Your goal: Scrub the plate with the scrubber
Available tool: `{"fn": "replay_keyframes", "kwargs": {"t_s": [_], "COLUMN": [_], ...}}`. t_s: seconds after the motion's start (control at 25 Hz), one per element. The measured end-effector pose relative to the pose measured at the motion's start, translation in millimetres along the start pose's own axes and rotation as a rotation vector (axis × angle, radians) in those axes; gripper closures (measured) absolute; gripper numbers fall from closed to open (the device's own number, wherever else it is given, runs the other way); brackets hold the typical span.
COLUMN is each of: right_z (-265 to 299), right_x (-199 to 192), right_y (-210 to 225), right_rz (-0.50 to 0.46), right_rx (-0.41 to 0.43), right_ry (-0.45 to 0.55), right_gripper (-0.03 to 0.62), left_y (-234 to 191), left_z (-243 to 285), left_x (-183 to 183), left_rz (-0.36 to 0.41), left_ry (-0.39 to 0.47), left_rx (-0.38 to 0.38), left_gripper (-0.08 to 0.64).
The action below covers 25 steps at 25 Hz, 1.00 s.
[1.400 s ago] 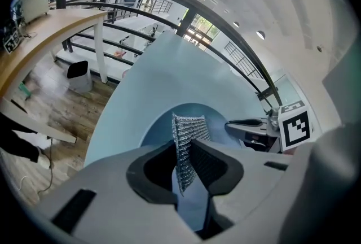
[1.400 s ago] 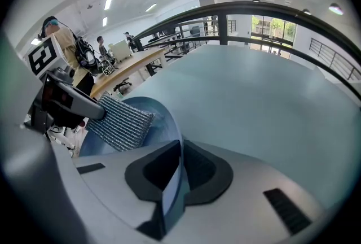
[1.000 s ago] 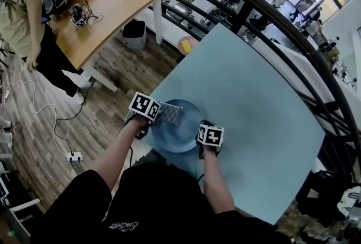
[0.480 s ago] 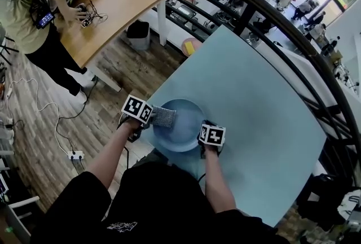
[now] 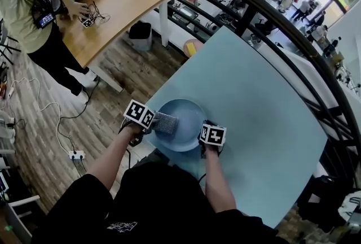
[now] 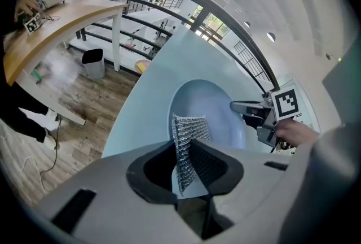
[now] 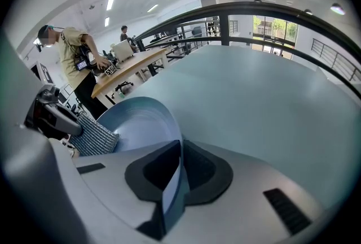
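Currently mid-scrub, by the look of it. Left gripper (image 6: pixel 189 161) is clamped on a silver mesh scrubber (image 6: pixel 190 127). The pad stands on edge between the jaws and sticks out well past their tips, its far end over the part of the blue plate (image 5: pixel 183 124) nearest that tool, apparently touching. Right gripper (image 7: pixel 176 175) is closed on the plate's rim: the thin blue edge runs straight between the pads, and the dish spreads ahead and to the left of that tool. The plate appears to lie flat on the pale blue table (image 5: pixel 254 96), between the two grippers and close to the table's near edge. Both tools point steeply down. Judgement: the right pins the plate and the left works the surface. Only the side nearest the left gripper is under the pad, so the job looks partly done at best. The next move likely calls for sweeping the scrubber across toward the right gripper under steady downward pressure, stopping short of its jaws. It needs a firm right grip so the plate neither slides nor tips off the edge.
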State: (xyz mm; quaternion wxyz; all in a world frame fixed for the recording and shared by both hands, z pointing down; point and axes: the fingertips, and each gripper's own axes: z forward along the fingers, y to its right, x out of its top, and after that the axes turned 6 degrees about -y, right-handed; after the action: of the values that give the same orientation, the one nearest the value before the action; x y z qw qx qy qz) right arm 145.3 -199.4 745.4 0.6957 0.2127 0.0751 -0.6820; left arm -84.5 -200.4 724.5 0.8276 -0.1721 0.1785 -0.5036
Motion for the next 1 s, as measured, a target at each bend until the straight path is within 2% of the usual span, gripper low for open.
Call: {"fn": "replay_keyframes", "kwargs": {"t_s": [0.36,0.72,1.0], "right_z": [1,0,0], "right_x": [-2,-2,1], "right_y": [0,0,1], "right_rz": [0.0,-0.004,-0.011], "right_rx": [0.0,0.007,0.017], "right_ry": [0.001,0.003,0.006], "right_gripper": [0.572,0.573,0.572], "left_y": [31,63,75], "left_z": [22,38,43], "left_x": [-5,11,21], "left_rz": [0.023,0.057,0.05], "left_ry": [-0.009,0.005,0.032], "left_rx": [-0.035,-0.048,-0.043], "left_gripper": [0.469,0.469,0.469]}}
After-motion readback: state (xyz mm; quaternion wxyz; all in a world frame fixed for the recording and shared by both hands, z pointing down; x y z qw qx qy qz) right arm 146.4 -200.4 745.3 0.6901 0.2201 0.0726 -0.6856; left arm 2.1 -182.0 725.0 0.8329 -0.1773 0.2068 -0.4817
